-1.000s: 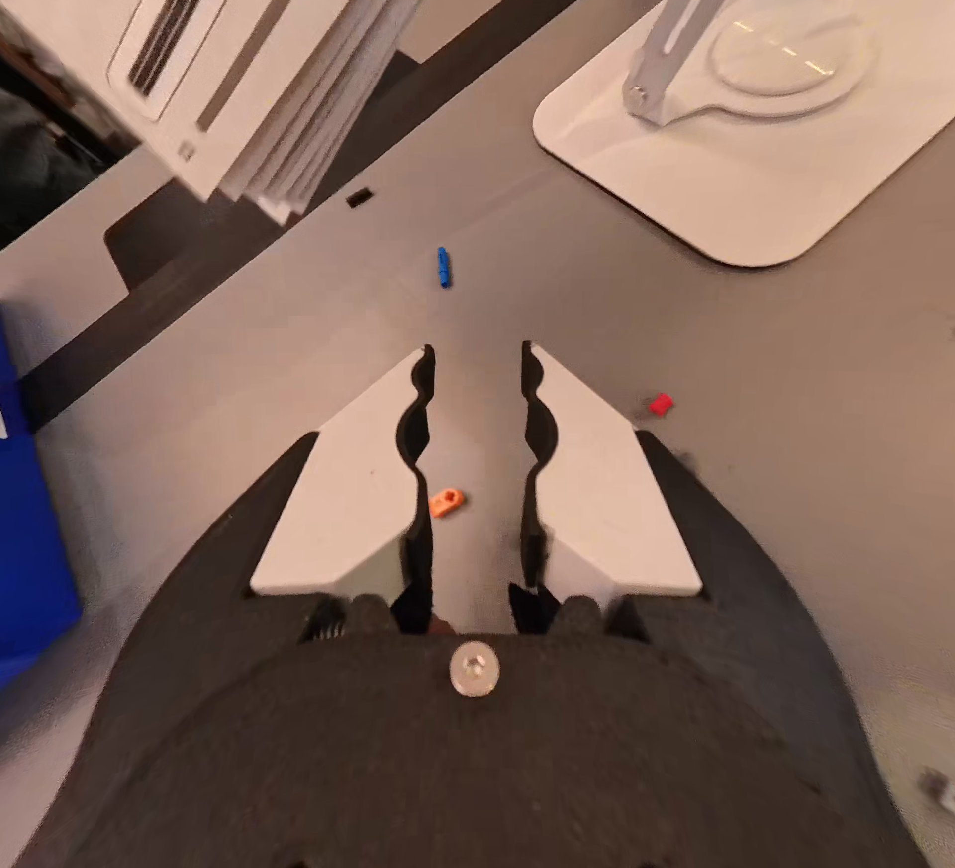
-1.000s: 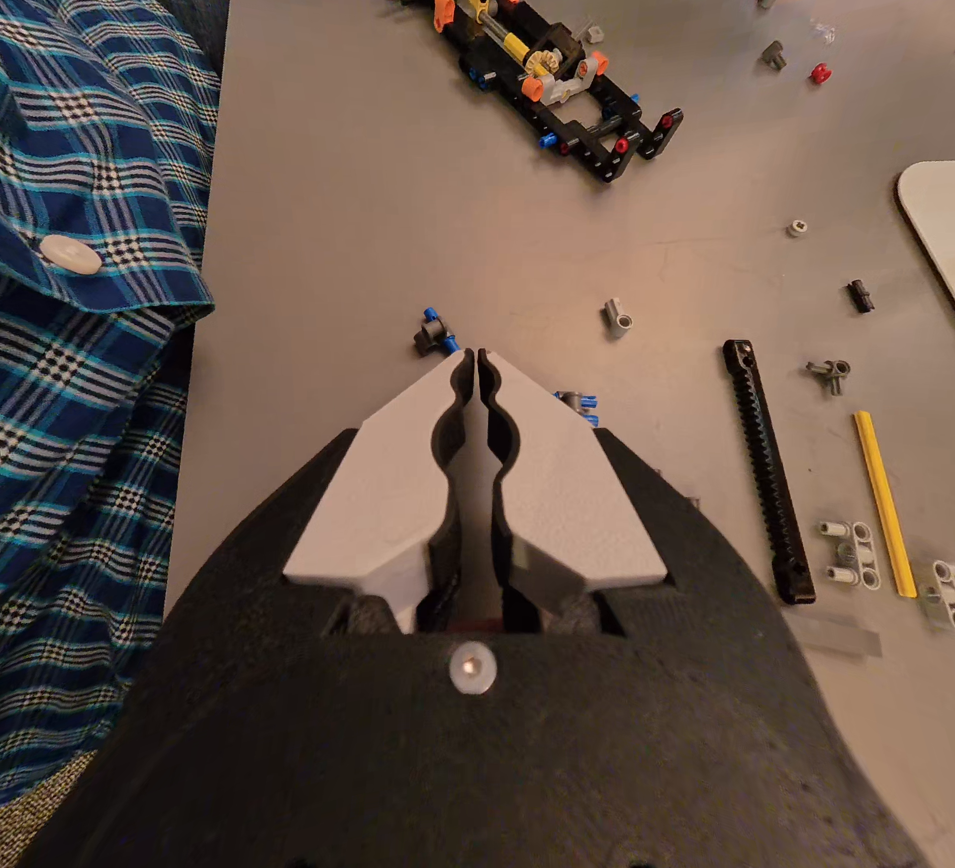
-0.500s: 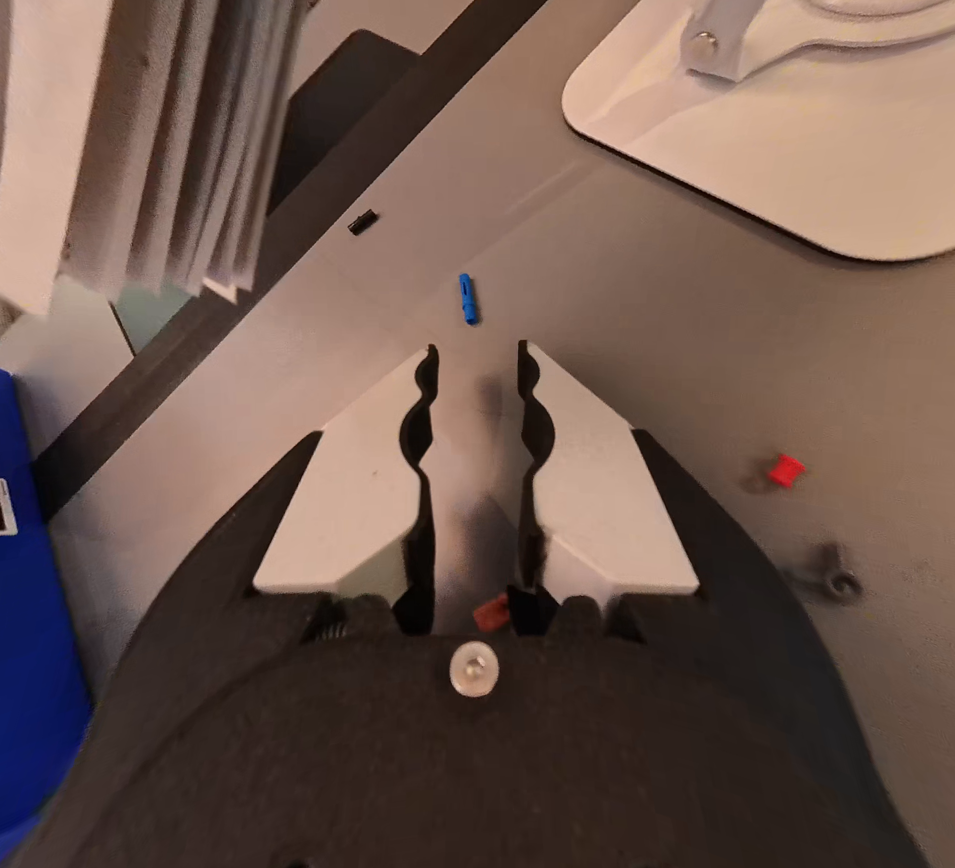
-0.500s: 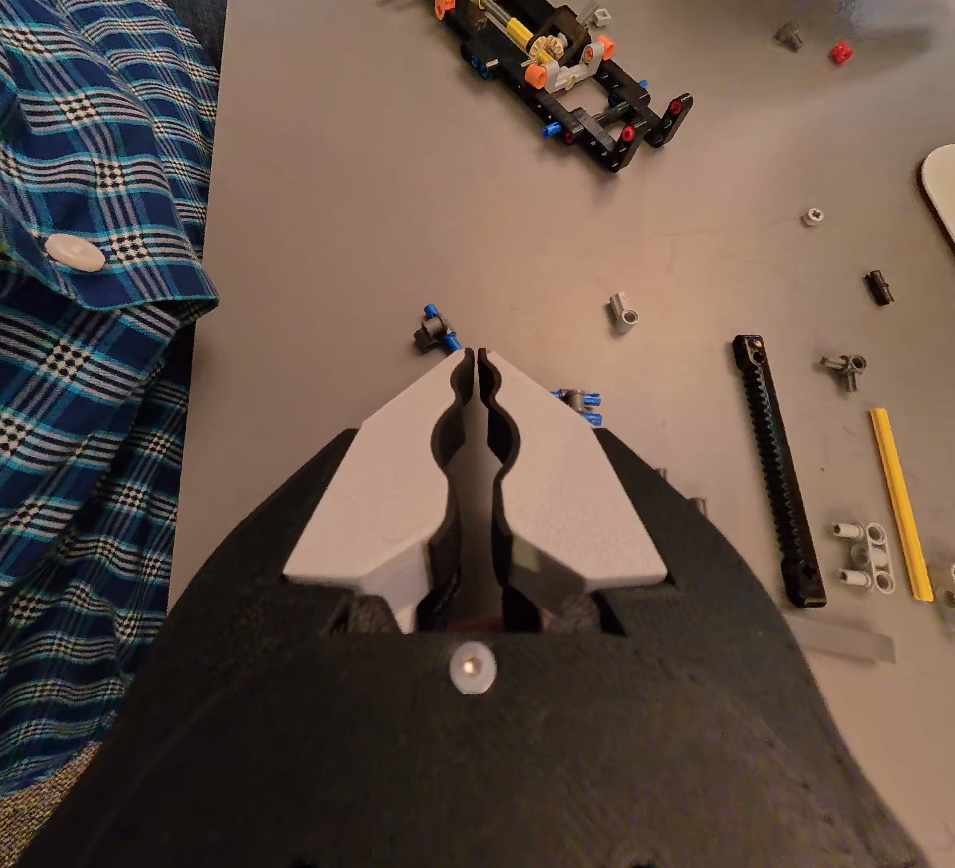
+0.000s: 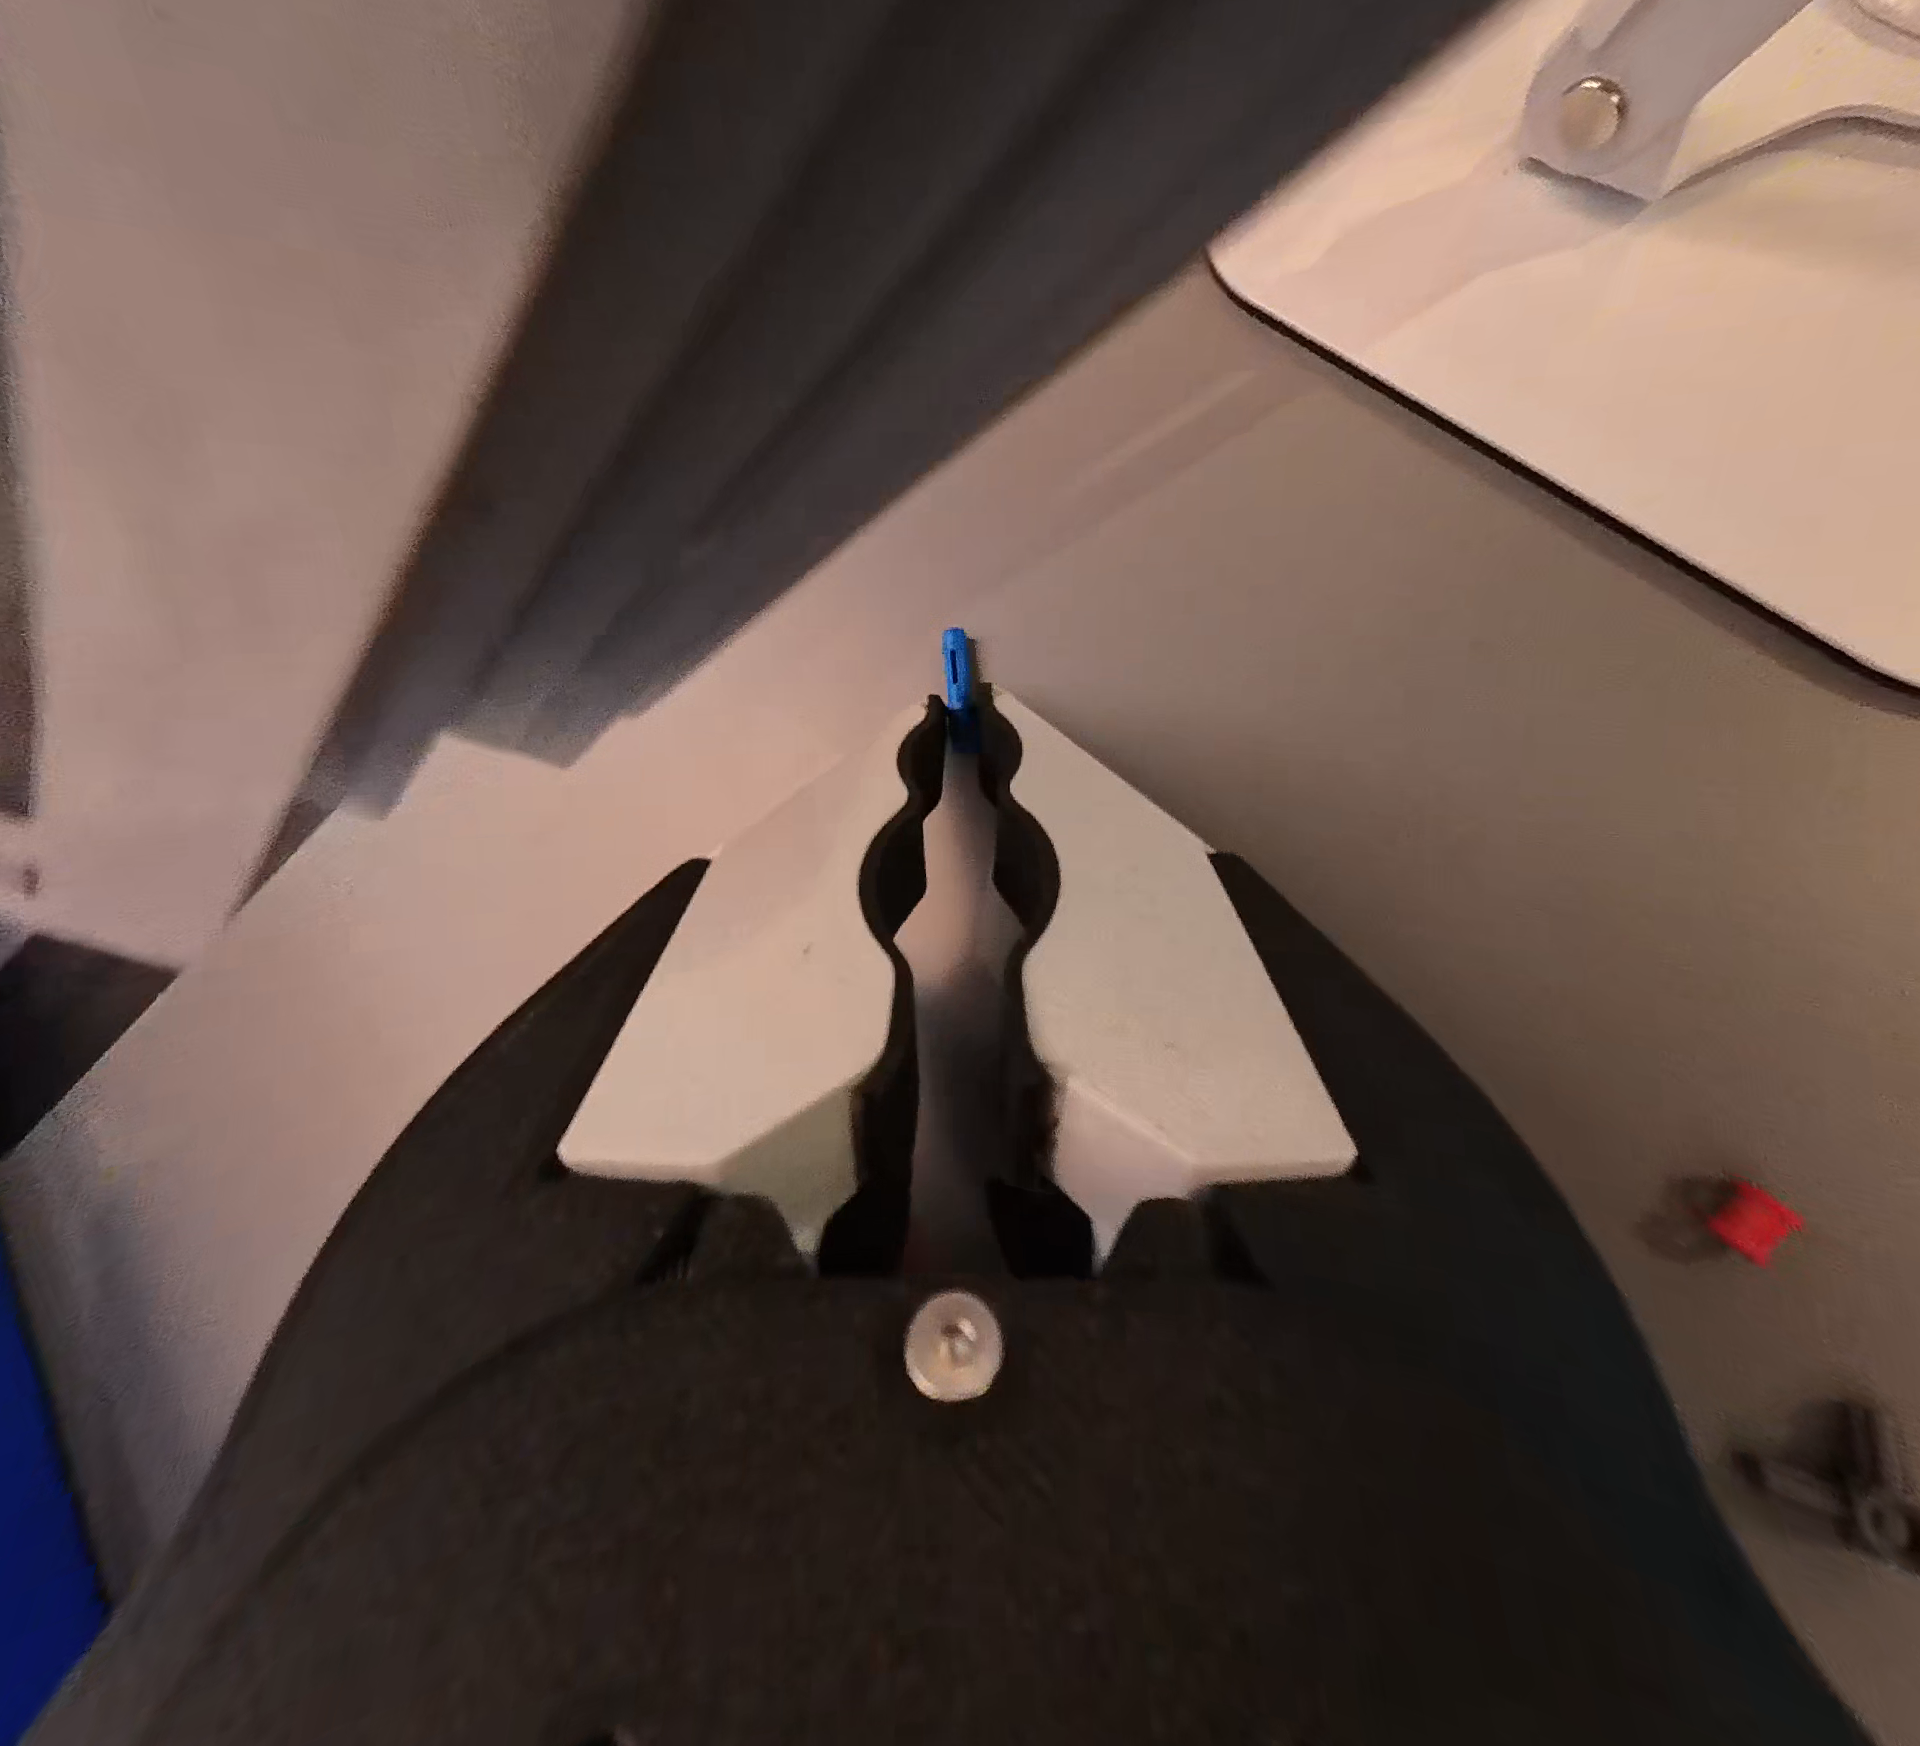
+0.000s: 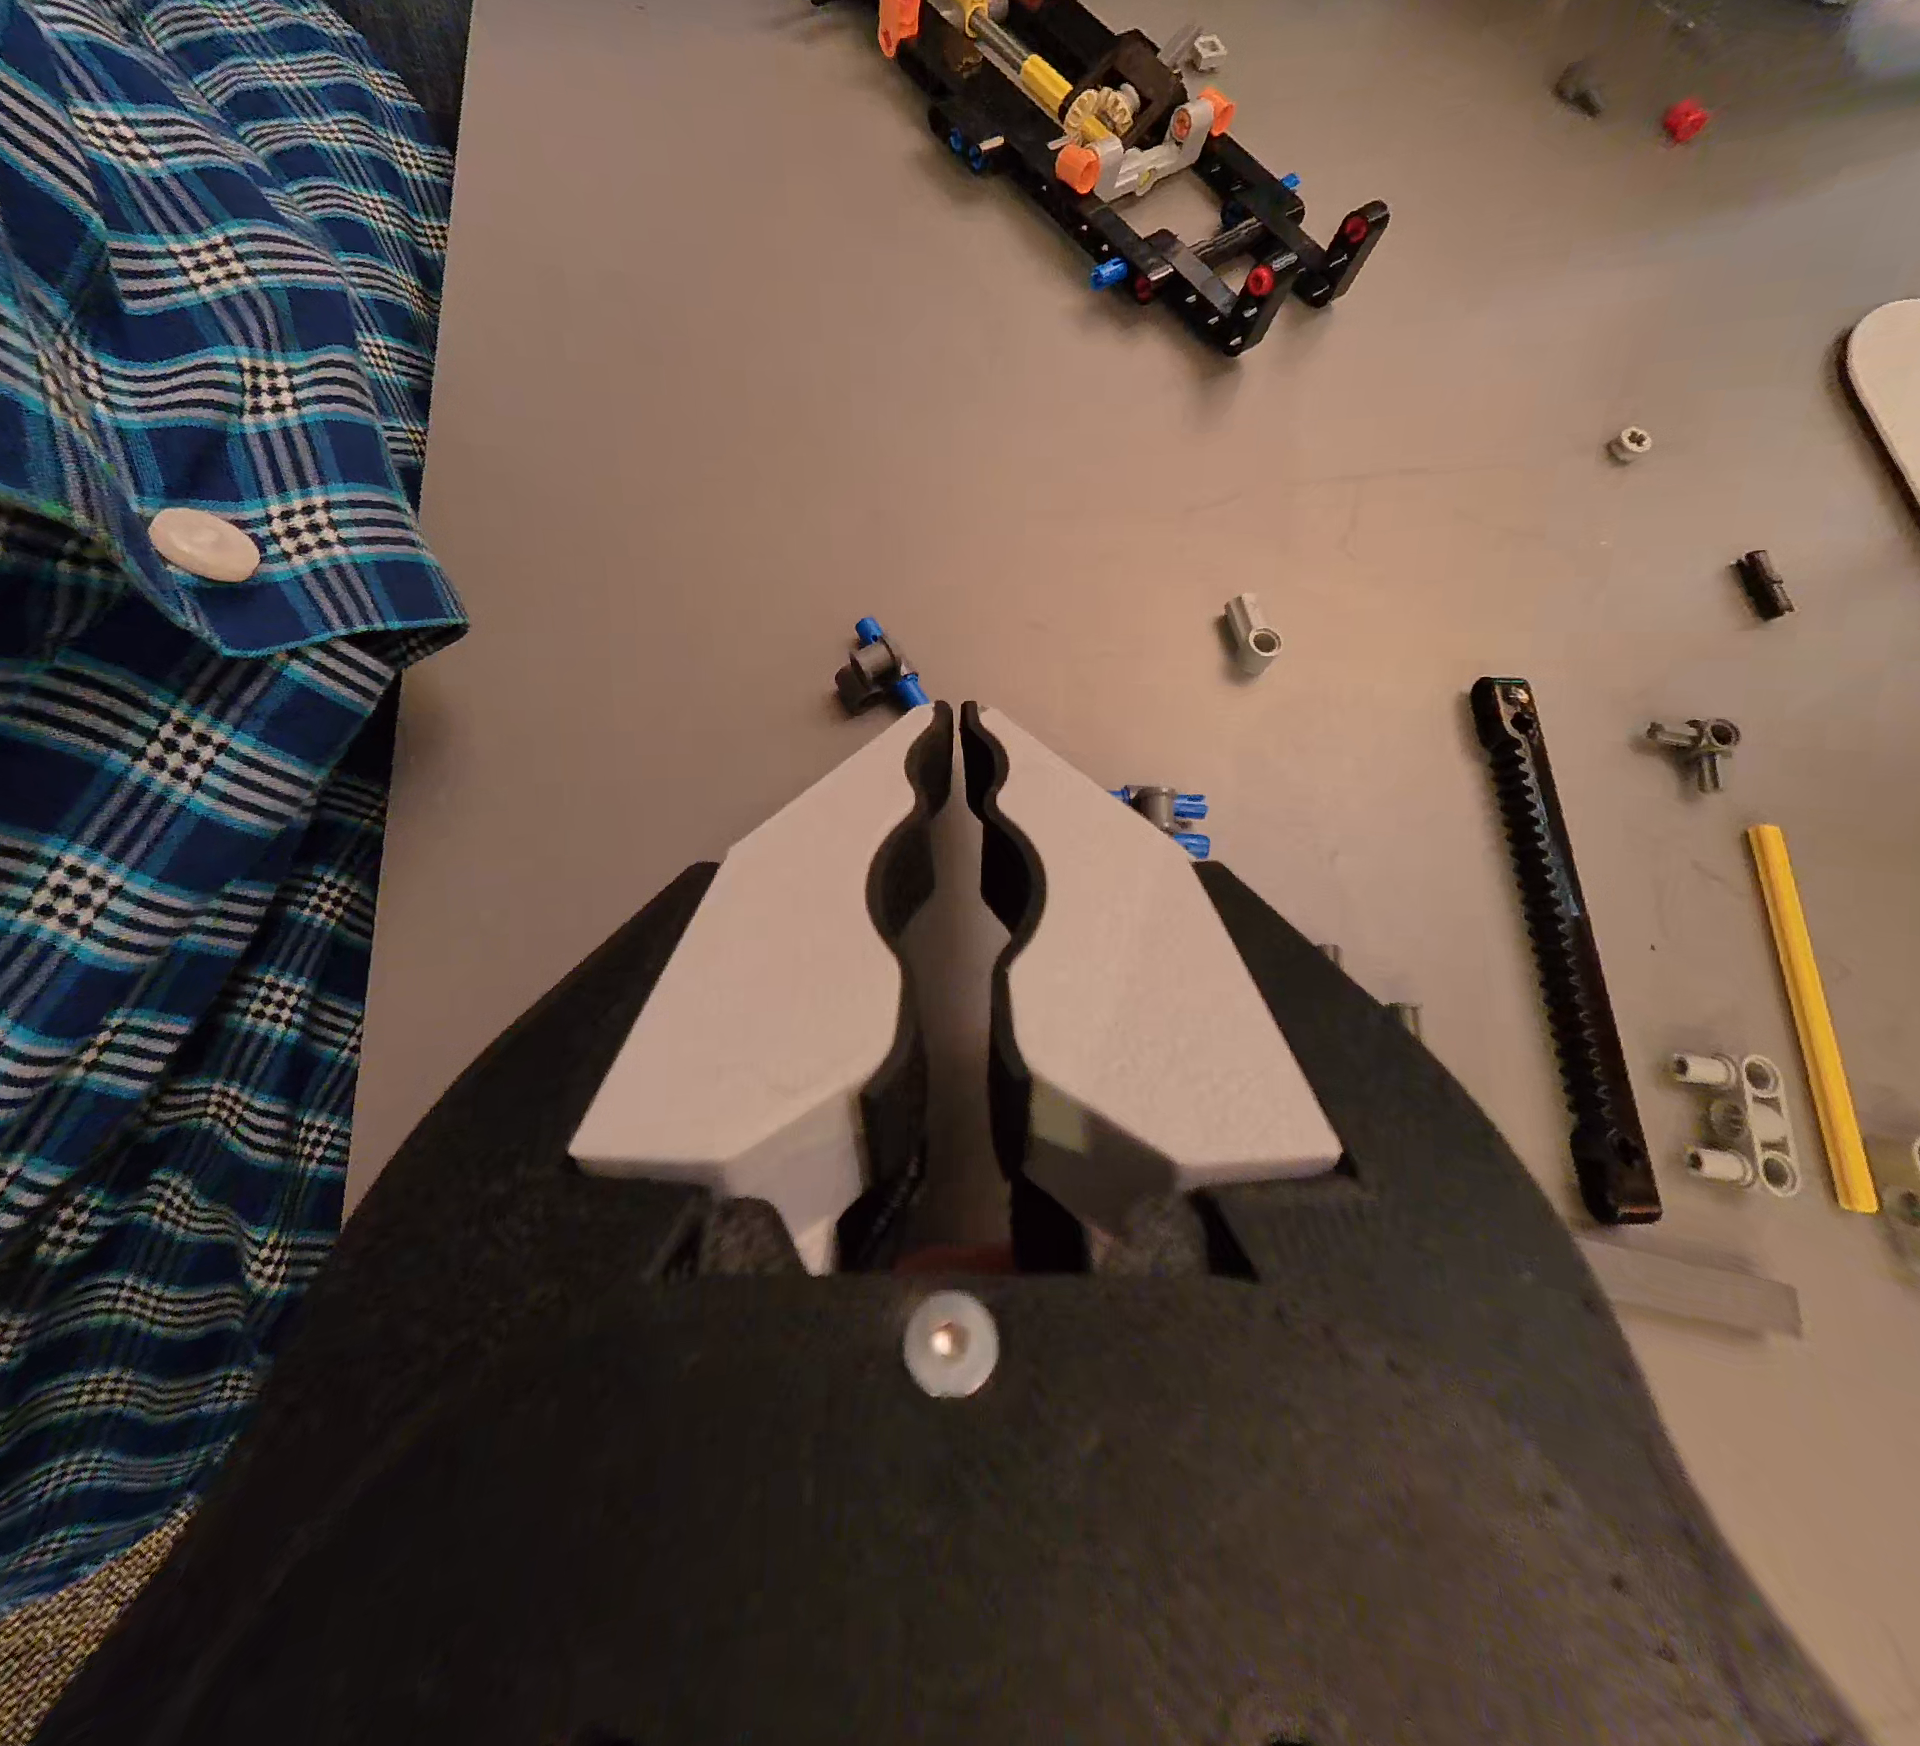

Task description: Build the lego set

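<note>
My left gripper (image 5: 958, 709) is shut on a small blue pin (image 5: 956, 670), pinched at the very tips, with most of the pin sticking out forward, low over the grey table (image 5: 1247, 657). My right gripper (image 6: 956, 714) is shut and empty, low over the table's near left part. The part-built black chassis (image 6: 1091, 107), with yellow, orange and blue pieces, lies at the far middle of the right wrist view. A grey connector with blue pins (image 6: 878, 668) lies just left of my right fingertips.
Loose parts lie to the right: a black toothed rack (image 6: 1564, 948), a yellow axle (image 6: 1808, 1010), grey connectors (image 6: 1252, 636) and small red pieces (image 5: 1751, 1223). A white stand base (image 5: 1558, 366) is at the far right. A plaid sleeve (image 6: 187, 449) is along the left edge. Some 40 centimetres of space lies between my two pairs of fingers. The right tips stand about 15 centimetres off the yellow axle (image 6: 1808, 1010).
My left gripper moved forward to the blue pin and closed on it. The right gripper stayed shut and barely moved.
</note>
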Demonstrator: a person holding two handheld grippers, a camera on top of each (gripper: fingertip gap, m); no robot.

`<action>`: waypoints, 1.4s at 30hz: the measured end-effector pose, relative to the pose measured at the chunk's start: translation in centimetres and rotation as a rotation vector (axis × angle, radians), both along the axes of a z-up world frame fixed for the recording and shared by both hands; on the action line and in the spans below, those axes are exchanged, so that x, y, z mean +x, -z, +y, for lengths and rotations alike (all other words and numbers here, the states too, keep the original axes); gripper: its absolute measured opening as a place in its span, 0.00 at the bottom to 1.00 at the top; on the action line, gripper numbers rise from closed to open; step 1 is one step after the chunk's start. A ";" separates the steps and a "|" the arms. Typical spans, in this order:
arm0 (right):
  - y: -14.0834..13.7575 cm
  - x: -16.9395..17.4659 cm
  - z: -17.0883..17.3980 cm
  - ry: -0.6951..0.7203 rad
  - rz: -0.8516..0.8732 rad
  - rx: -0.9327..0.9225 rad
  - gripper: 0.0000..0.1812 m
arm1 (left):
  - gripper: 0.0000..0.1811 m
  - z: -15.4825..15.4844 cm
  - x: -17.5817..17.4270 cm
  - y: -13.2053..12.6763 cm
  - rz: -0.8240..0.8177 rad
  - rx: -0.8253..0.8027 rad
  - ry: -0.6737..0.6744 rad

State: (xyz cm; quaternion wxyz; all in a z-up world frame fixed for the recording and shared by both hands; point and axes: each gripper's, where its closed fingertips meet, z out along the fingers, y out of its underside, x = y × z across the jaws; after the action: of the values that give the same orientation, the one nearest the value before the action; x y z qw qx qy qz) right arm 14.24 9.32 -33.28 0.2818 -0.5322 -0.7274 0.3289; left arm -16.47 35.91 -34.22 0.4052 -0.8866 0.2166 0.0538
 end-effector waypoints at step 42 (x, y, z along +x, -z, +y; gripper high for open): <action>-3.9 2.2 2.8 0.235 0.226 -0.011 0.17 | 0.01 -19.3 11.3 -11.1 -0.216 0.185 0.097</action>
State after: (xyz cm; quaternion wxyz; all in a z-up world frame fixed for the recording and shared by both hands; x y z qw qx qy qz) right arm 16.47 12.07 -29.36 0.3955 -0.5749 -0.6219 0.3555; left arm -5.14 16.61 -23.16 0.5081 -0.8347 0.2083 -0.0418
